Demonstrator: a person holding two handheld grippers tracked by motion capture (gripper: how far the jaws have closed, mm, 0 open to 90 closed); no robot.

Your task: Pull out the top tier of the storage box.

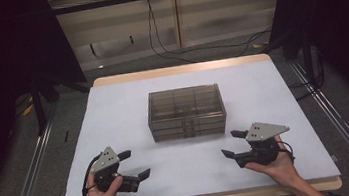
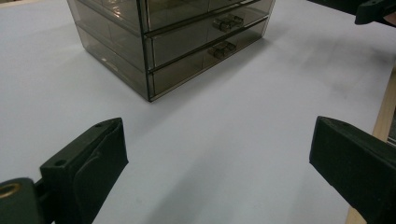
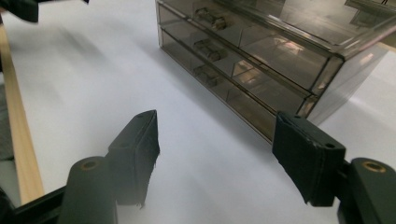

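Smoked drawer box (image 1: 186,112) at mid tabletop (image 1: 113,105), three drawer fronts toward the near edge. Left gripper (image 1: 133,164) near the near-left corner, jaws spread wide, nothing held. Right gripper (image 1: 233,143) near the near-right corner, likewise gaping and empty, well apart from the box.

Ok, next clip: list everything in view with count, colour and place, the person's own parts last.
drawer box: one, smoky clear plastic, three drawers all shut, middle of the table
drawer handles: three, stacked down the front of the box, facing the person
table: one, white top with a wooden edge
cables: several, black, on the floor beyond the table
left gripper: one, black with a grey plate, jaws open, near left of the table, empty
right gripper: one, black with a grey plate, jaws open, near right, empty
hands: two, one on each gripper, at the near edge
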